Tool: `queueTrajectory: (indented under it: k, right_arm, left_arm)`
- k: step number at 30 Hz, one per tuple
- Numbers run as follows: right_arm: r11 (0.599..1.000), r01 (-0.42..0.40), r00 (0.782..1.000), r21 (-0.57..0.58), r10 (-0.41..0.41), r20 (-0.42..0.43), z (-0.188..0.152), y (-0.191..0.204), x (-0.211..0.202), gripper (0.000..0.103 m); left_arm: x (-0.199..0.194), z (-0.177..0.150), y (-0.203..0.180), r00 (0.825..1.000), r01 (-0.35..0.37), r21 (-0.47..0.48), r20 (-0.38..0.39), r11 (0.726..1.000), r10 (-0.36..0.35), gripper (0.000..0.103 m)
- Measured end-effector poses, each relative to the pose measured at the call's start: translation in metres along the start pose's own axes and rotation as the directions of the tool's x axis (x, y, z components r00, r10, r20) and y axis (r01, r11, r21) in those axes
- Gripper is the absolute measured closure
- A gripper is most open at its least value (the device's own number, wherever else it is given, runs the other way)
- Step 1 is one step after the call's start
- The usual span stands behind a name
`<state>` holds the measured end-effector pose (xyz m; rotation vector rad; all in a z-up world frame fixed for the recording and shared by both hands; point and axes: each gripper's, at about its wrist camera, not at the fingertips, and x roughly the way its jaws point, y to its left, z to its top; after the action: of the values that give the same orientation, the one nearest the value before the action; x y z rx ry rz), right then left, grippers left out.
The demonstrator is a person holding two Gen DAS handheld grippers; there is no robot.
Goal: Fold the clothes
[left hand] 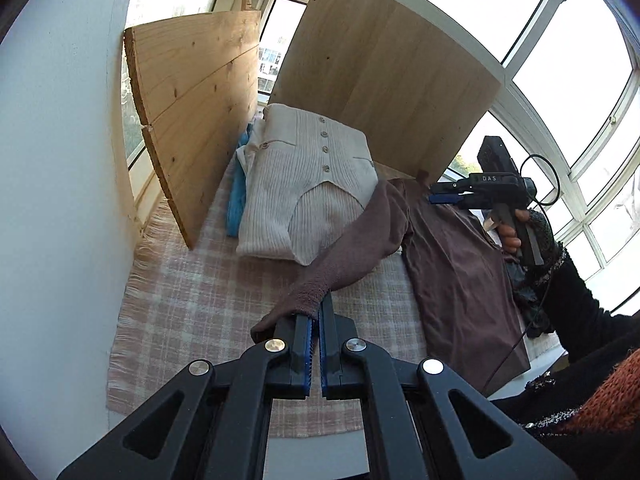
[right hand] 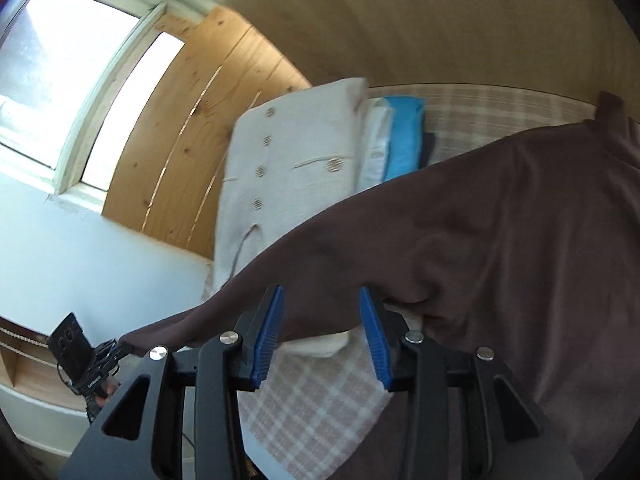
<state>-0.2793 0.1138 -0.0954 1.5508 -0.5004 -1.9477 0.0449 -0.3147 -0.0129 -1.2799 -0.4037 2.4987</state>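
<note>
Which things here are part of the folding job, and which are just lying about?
In the job: brown top, its sleeve pinched in the left tongs, open right tongs, folded cream cardigan.
Lying about: wooden boards, checked cloth, blue garment.

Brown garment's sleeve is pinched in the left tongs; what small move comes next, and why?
Probably carry the left tongs rightward, laying the sleeve across the brown garment. The sleeve now drapes over the folded cream ribbed cardigan, and the right tongs are open.
</note>
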Motion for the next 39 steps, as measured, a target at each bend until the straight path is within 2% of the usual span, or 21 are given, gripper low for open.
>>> queueTrajectory:
  k: [1, 3, 6, 9, 11, 14, 16, 18, 21, 22, 25, 27, 29, 31, 32, 33, 35, 36, 39]
  right_arm:
    - [0.999, 0.029, 1.0, 0.039, -0.029, 0.006, 0.008, -0.016, -0.001, 0.064]
    - [0.996, 0.032, 0.999, 0.083, -0.032, -0.005, 0.024, -0.033, 0.001, 0.063]
    - [0.997, 0.048, 0.999, 0.068, -0.047, -0.027, 0.047, -0.033, 0.016, 0.064]
    - [0.998, 0.053, 0.994, -0.022, -0.055, -0.094, 0.059, -0.01, 0.038, 0.064]
    - [0.989, 0.046, 0.989, -0.139, -0.065, -0.13, 0.06, 0.016, 0.054, 0.064]
    - [0.943, 0.053, 0.98, -0.329, -0.112, -0.164, 0.053, 0.054, 0.069, 0.064]
    - [0.871, 0.079, 0.972, -0.484, -0.175, -0.156, 0.043, 0.076, 0.075, 0.064]
    - [0.756, 0.101, 0.959, -0.646, -0.247, -0.138, 0.031, 0.094, 0.079, 0.064]
    - [0.606, 0.081, 0.934, -0.792, -0.322, -0.151, 0.011, 0.112, 0.088, 0.064]
    - [0.552, 0.074, 0.929, -0.831, -0.342, -0.144, 0.004, 0.118, 0.091, 0.063]
    - [0.372, 0.061, 0.922, -0.926, -0.376, -0.091, -0.017, 0.14, 0.099, 0.063]
    - [0.266, 0.032, 0.923, -0.963, -0.378, -0.074, -0.024, 0.152, 0.107, 0.063]
    - [0.18, 0.014, 0.918, -0.984, -0.393, -0.059, -0.032, 0.158, 0.118, 0.063]
    - [0.115, 0.013, 0.907, -0.993, -0.42, -0.037, -0.037, 0.159, 0.132, 0.063]
    - [0.11, 0.011, 0.902, -0.994, -0.43, -0.037, -0.036, 0.158, 0.137, 0.064]
    - [0.144, 0.009, 0.9, -0.99, -0.432, -0.055, -0.03, 0.158, 0.139, 0.066]
    - [0.214, 0.006, 0.898, -0.977, -0.431, -0.089, -0.017, 0.158, 0.142, 0.094]
    - [0.245, 0.006, 0.901, -0.97, -0.422, -0.101, -0.01, 0.158, 0.139, 0.098]
    - [0.295, 0.003, 0.908, -0.955, -0.401, -0.121, 0.004, 0.158, 0.129, 0.099]
  left_arm:
    - [0.003, -0.002, -0.004, 1.0, 0.003, 0.011, -0.008, 1.0, -0.003, 0.101]
    - [0.007, -0.002, -0.008, 1.0, 0.004, 0.014, -0.021, 1.0, -0.003, 0.101]
    - [0.009, 0.002, -0.009, 1.0, 0.001, -0.004, -0.017, 1.0, -0.001, 0.101]
    - [0.005, 0.007, -0.01, 1.0, 0.003, -0.024, -0.003, 1.0, -0.003, 0.101]
    - [0.005, 0.006, -0.008, 1.0, -0.003, -0.039, -0.004, 0.999, 0.003, 0.101]
    - [0.009, 0.002, -0.001, 1.0, -0.019, -0.065, -0.015, 0.998, 0.018, 0.101]
    - [0.011, 0.0, 0.003, 0.999, -0.029, -0.081, -0.023, 0.996, 0.028, 0.101]
    - [0.014, -0.003, 0.008, 0.999, -0.04, -0.098, -0.031, 0.994, 0.037, 0.101]
    - [0.018, -0.008, 0.016, 0.998, -0.052, -0.131, -0.042, 0.99, 0.047, 0.101]
    - [0.02, -0.014, 0.024, 0.998, -0.043, -0.17, -0.043, 0.985, 0.036, 0.101]
    - [0.027, -0.028, 0.039, 0.999, -0.019, -0.251, -0.045, 0.968, 0.008, 0.101]
    - [0.032, -0.034, 0.043, 0.999, -0.015, -0.275, -0.053, 0.961, 0.001, 0.101]
    - [0.037, -0.036, 0.044, 0.998, -0.02, -0.278, -0.065, 0.96, 0.001, 0.101]
    - [0.043, -0.037, 0.049, 0.997, -0.027, -0.288, -0.072, 0.957, 0.006, 0.1]
    - [0.048, -0.037, 0.054, 0.997, -0.037, -0.295, -0.078, 0.955, 0.015, 0.099]
    - [0.053, -0.038, 0.059, 0.996, -0.048, -0.301, -0.084, 0.952, 0.023, 0.099]
    - [0.064, -0.039, 0.069, 0.995, -0.069, -0.313, -0.097, 0.947, 0.04, 0.1]
    - [0.069, -0.039, 0.074, 0.993, -0.079, -0.319, -0.103, 0.944, 0.048, 0.099]
    - [0.085, -0.041, 0.09, 0.99, -0.111, -0.337, -0.123, 0.935, 0.073, 0.095]
